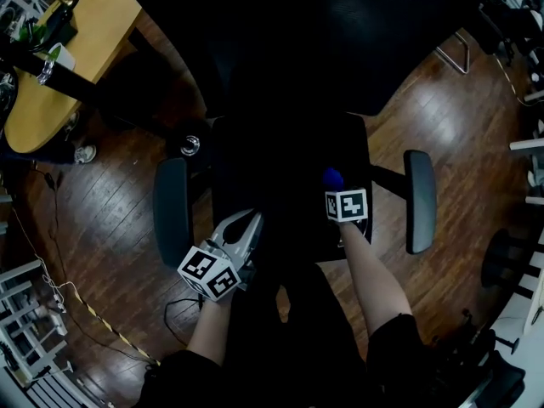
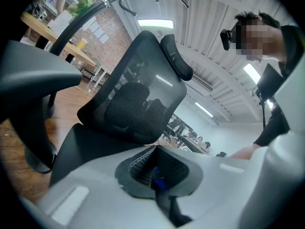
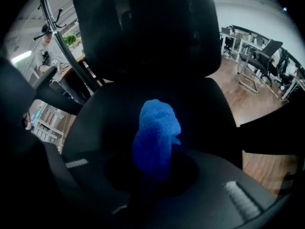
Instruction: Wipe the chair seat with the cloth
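Our right tool (image 3: 151, 168) is clenched on the cloth (image 3: 156, 135), over the seat's (image 3: 114, 109) near right part. Our left tool (image 2: 155, 151) is closed and empty, near left. Wiping seems about to start: next, press down and sweep across.

The seat (image 1: 289, 185) lies between the left armrest (image 1: 172, 211) and right armrest (image 1: 420, 201), with the backrest (image 1: 289, 41) behind. The right tool (image 1: 334, 187) grips the cloth (image 1: 332, 178) over the seat's right side. The left tool (image 1: 252, 223) is at the seat's front-left edge. A worktop (image 1: 76, 41) stands to the far left.
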`<state>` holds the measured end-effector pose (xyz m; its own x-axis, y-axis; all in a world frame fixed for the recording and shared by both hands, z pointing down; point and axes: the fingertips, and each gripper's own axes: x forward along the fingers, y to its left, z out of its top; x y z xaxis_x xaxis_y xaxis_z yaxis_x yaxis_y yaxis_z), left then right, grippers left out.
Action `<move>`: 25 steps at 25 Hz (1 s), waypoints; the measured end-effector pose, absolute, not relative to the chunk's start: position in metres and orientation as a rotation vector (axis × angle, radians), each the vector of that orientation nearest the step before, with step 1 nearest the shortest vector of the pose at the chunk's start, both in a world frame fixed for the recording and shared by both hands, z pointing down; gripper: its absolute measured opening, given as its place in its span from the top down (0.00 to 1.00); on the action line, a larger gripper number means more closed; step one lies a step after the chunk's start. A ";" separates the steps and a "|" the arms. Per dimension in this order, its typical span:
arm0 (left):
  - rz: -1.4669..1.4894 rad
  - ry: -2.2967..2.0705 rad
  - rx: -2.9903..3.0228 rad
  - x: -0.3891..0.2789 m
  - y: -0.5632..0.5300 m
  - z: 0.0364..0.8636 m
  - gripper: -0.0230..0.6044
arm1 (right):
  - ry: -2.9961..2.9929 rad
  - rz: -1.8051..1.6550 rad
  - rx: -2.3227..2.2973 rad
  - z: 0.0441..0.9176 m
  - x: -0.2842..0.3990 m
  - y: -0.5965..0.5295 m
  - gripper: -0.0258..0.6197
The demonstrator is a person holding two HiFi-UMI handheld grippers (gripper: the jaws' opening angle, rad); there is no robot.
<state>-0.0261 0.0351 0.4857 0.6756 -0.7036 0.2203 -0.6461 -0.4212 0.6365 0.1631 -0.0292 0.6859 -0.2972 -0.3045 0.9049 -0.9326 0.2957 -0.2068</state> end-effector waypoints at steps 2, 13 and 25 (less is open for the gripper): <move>-0.115 -1.055 2.162 -0.031 0.039 0.484 0.98 | -1.827 1.007 1.058 0.684 0.126 -0.028 0.90; -0.140 -1.163 2.089 -0.064 0.068 0.486 0.98 | -2.074 1.036 0.575 0.678 -0.098 0.043 0.90; -0.096 -1.147 2.099 -0.061 0.068 0.501 0.98 | -2.005 0.967 0.719 0.700 -0.033 0.035 0.90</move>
